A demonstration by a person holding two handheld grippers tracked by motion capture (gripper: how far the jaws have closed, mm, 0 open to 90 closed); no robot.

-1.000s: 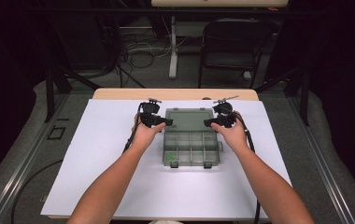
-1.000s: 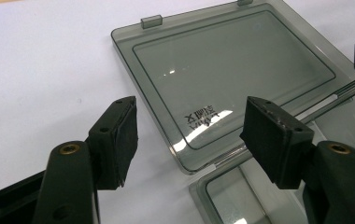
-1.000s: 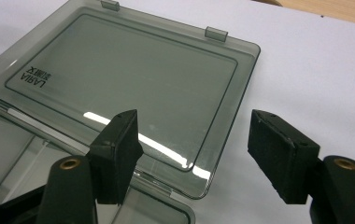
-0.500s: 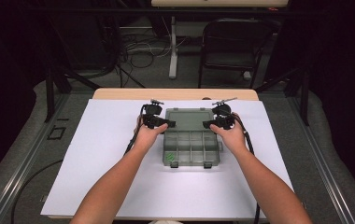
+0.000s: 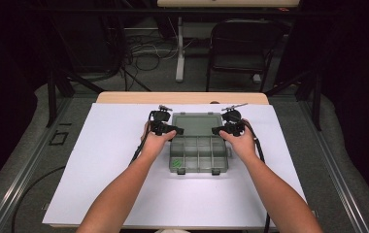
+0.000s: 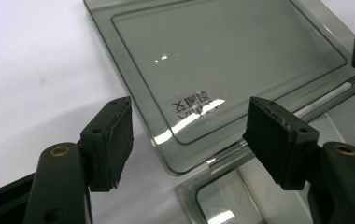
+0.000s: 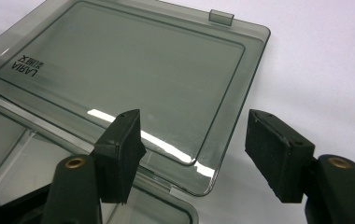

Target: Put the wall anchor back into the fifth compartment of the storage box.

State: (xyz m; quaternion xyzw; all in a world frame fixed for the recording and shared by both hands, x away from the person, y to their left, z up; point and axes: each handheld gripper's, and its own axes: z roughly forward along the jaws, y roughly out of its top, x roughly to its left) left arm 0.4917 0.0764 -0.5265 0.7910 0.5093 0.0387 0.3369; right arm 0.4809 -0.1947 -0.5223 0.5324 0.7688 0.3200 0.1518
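While the organizer box (image 5: 199, 145) is lying open mid-frame, I am flanking its lid (image 6: 222, 70).
Left gripper (image 5: 167, 130) and right gripper (image 5: 226, 129) are hovering with jaws apart, gripping nothing, probably readying to close it.

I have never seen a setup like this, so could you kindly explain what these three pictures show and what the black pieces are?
A person holds a two-jaw tool in each hand: the left gripper and right gripper. One picture looks down from above the table; each of the other two comes from a camera riding on a gripper, so its black jaws rise from the bottom. On the white sheet lies a clear compartment box, its lid folded open and flat. Both grippers are open beside the hinge, holding nothing.
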